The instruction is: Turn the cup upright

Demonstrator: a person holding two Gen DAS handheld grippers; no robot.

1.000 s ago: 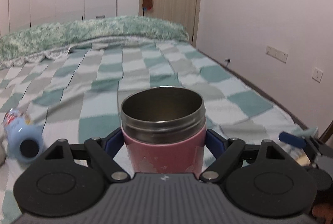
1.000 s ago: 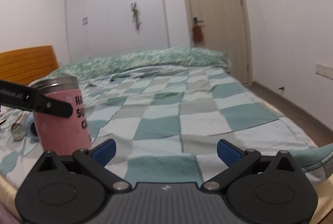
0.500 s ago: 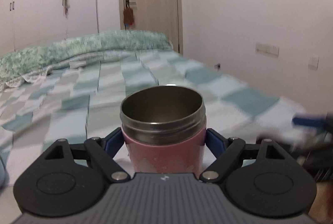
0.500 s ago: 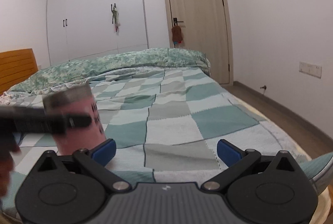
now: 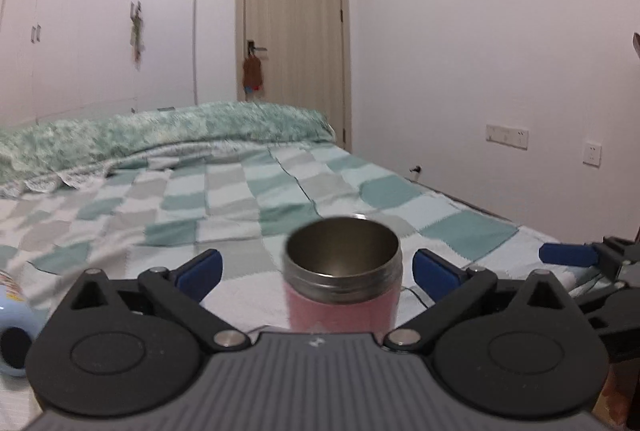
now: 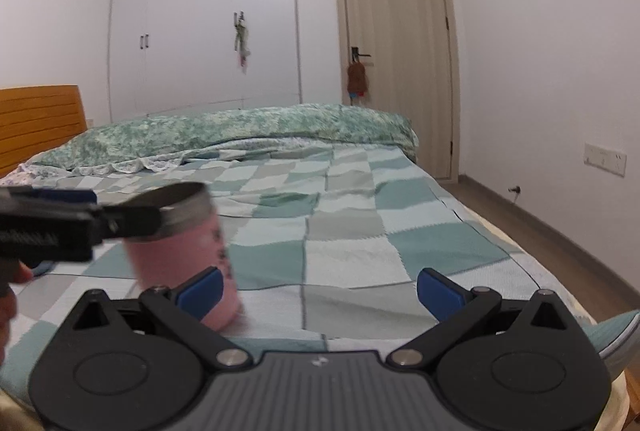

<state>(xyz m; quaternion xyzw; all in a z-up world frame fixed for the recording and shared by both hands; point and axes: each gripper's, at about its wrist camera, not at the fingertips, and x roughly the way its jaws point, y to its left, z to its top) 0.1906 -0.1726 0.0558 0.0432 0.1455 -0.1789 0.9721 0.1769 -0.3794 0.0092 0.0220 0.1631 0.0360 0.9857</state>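
Observation:
A pink cup with a steel rim stands upright, mouth up, on the checked bedspread. My left gripper is open, its blue pads apart on either side of the cup and not touching it. In the right wrist view the cup is blurred at the left, leaning slightly, with the left gripper's arm across its rim. My right gripper is open and empty over the bedspread, to the right of the cup.
A light blue bottle lies on its side at the bed's left edge. A green quilt is heaped at the far end. The right gripper's blue finger shows at the right. The bed edge drops to the floor.
My left gripper has opened and let go of the cup, which now stands free on the bed. The left gripper has drawn back and both views have tilted upward.

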